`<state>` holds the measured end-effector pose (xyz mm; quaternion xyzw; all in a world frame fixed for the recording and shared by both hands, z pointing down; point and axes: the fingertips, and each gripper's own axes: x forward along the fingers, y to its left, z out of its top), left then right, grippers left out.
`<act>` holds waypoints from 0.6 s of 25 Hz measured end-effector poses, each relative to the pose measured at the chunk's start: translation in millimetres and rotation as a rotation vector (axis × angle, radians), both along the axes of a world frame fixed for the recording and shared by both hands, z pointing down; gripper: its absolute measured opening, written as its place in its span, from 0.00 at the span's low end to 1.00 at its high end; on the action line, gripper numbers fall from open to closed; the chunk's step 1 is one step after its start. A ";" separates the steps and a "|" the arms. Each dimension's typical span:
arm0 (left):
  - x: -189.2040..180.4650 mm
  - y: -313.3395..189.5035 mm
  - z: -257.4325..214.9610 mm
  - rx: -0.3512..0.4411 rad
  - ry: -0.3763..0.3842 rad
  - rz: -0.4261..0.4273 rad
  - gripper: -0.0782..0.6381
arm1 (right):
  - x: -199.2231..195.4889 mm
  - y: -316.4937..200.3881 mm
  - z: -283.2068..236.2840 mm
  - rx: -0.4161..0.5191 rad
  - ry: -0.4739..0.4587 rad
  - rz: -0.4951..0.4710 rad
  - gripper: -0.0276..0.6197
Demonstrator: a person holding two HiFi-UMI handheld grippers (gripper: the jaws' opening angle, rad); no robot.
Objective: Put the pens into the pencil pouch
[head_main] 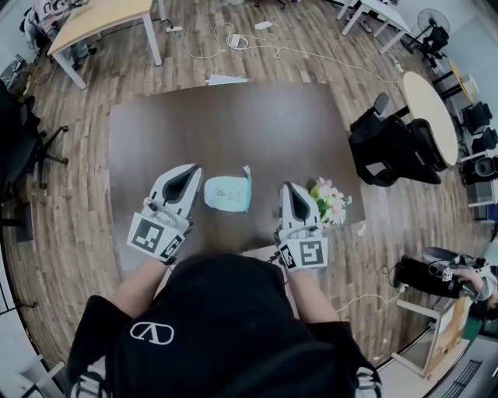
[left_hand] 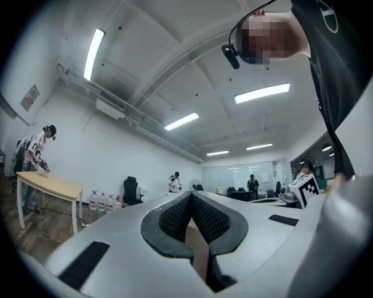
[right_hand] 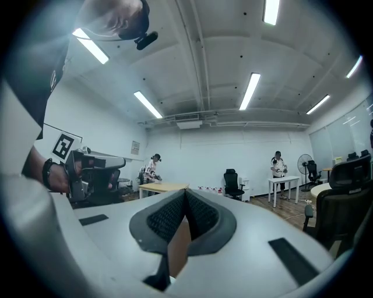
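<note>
The light blue pencil pouch [head_main: 228, 193] lies on the dark brown table [head_main: 233, 124], between my two grippers. My left gripper [head_main: 187, 174] is just left of the pouch, jaws shut with nothing between them. My right gripper [head_main: 289, 191] is a little to the pouch's right, also shut and empty. In the left gripper view the left gripper [left_hand: 191, 197] has its pads closed together, pointing out across the room. In the right gripper view the right gripper [right_hand: 185, 194] is closed the same way. No pen shows in any view.
A small bunch of pink and white flowers [head_main: 331, 200] sits beside the right gripper. A black office chair [head_main: 393, 148] stands off the table's right edge. A light wooden desk [head_main: 101, 19] is at the far left. Cables [head_main: 233, 39] lie on the floor beyond the table.
</note>
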<state>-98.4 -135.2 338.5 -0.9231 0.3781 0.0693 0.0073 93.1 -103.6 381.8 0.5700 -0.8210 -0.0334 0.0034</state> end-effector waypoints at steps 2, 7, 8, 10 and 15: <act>0.2 -1.5 -0.5 -0.004 0.002 0.004 0.11 | 0.6 -0.6 -0.6 -0.004 -0.002 0.002 0.04; 0.9 -1.4 0.0 -0.009 0.006 0.015 0.11 | 1.0 -0.3 -0.8 -0.007 -0.006 0.002 0.04; 0.5 -1.3 0.2 -0.010 0.008 0.017 0.11 | 0.6 -0.2 -0.8 -0.008 -0.006 0.002 0.04; -1.1 -1.2 0.3 -0.014 0.015 0.019 0.11 | -0.5 -0.1 -0.1 -0.012 -0.006 0.001 0.04; -5.1 3.1 0.5 -0.031 0.015 0.016 0.11 | -3.0 4.4 2.2 -0.037 -0.010 -0.006 0.04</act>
